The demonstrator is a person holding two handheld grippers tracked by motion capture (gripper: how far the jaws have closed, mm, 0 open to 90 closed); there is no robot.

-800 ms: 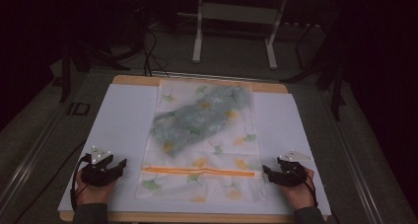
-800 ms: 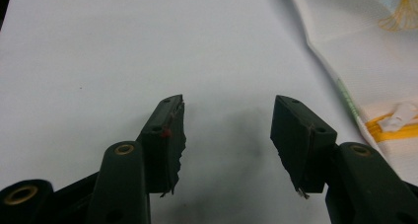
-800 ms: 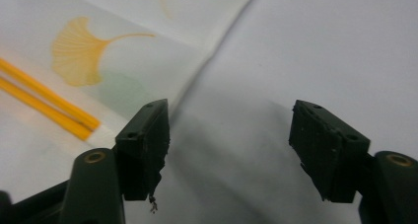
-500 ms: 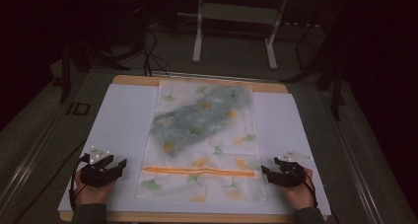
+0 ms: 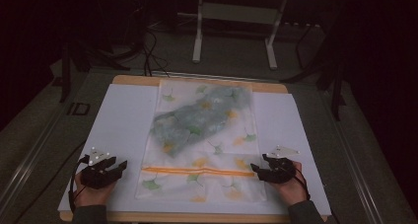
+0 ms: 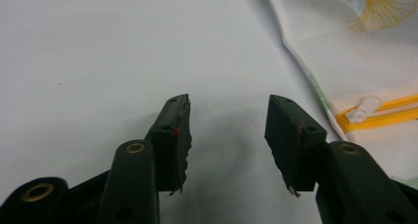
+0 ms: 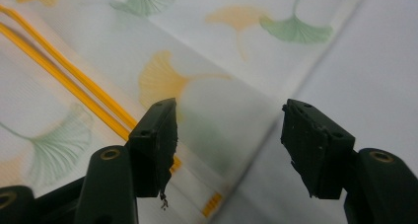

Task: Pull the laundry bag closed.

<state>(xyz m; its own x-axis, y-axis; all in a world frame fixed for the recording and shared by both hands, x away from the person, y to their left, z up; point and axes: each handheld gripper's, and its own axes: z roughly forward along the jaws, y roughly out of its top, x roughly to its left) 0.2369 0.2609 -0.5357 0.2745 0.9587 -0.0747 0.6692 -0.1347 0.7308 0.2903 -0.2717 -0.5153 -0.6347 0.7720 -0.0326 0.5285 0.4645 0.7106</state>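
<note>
Little has changed over the last moment: the mesh laundry bag [image 5: 204, 145], printed with ginkgo leaves and holding a bundle of grey-green cloth [image 5: 197, 118], lies flat in the middle of the white sheet [image 5: 123, 120] on the tabletop, just where it lay in the earlier pictures. Both hands have kept to its near corners, with only a slight drift. The left gripper [image 5: 117, 166] sits just off the bag's left edge, jaws spread over bare sheet, the white zip pull [image 6: 362, 108] at the end of the orange zipper [image 5: 197, 171] close to its right. The right gripper [image 7: 226, 135] hangs over the bag's right edge near the zipper's other end, jaws likewise spread and pinching nothing. I judge the work on the zipper has not yet started; the left gripper seems best placed to take the pull.
</note>
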